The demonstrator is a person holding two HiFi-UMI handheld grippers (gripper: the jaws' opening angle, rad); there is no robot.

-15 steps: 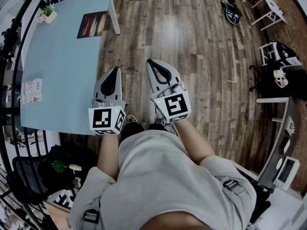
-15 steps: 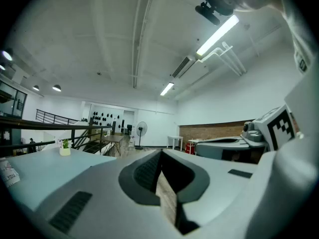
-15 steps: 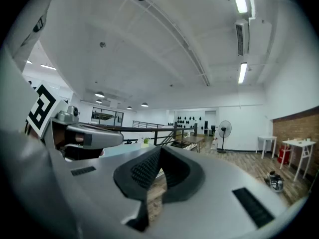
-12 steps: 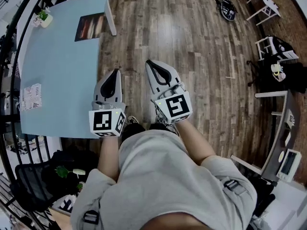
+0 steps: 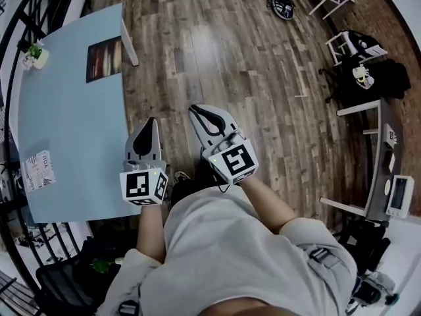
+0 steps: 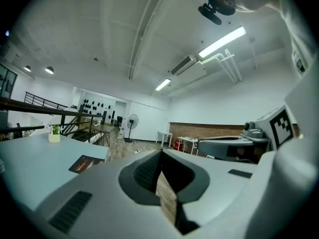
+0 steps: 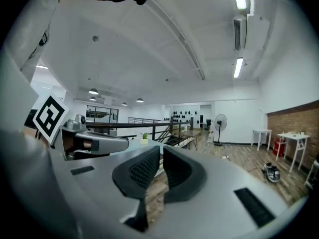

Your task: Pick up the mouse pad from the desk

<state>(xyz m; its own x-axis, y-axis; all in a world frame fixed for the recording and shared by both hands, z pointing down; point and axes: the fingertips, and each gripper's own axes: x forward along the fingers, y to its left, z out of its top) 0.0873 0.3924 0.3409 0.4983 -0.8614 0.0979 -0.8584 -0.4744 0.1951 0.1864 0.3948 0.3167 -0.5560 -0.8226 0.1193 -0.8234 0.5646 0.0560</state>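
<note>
At the far right corner of the light blue tabletop (image 5: 66, 130), the dark rectangular mouse pad with a reddish print (image 5: 104, 59) lies flat, one long side along the right edge. Compared with the head view half a second ago, the tabletop and mouse pad now sit further left and lower in the picture. More of the wooden plank floor (image 5: 250, 64) shows to the right, and the pad has kept its place on the tabletop. Both tools are side by side in front of the person, as before, slightly lower in the view.

The left tool (image 5: 150, 121) is closed, its tips meeting on nothing, just beside the tabletop's right edge towards the near right corner. The right tool (image 5: 199, 109) is closed to a thin slit and empty, over the floor. Both are well apart from the mouse pad.

There is one mouse pad, one small green plant in a white pot (image 5: 34, 55) at the far left corner, one printed white card (image 5: 38, 170) by the left edge, and two tools.
</note>
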